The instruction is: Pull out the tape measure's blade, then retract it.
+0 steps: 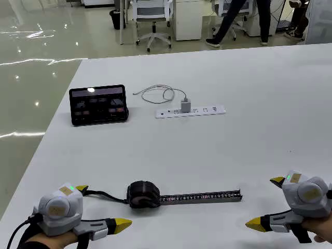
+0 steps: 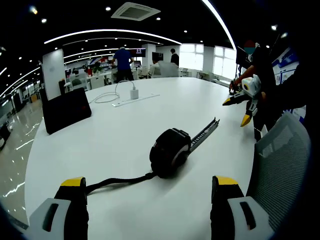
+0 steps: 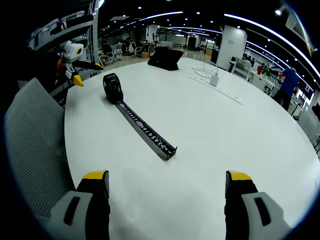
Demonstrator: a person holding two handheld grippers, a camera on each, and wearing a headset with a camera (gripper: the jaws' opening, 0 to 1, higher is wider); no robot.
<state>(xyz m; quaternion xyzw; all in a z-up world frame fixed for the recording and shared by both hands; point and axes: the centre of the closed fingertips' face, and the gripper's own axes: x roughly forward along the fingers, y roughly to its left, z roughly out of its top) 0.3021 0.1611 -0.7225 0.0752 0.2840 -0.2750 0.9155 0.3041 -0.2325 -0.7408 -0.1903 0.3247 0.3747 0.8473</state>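
Both gaping wide, the left tool and right tool are flanking a dense round black tape measure, its springy metal blade probably best pinched at the tip nearest the right tool.

the left hand-held gripper and right hand-held gripper are grey with yellow tips.

One black round-cased tape measure. One black flat tablet, one long white plastic power strip, one white plug-in charger with one thin white cable. Two grey, yellow-tipped handheld tools: the left gripper and the right gripper — all over one white table.
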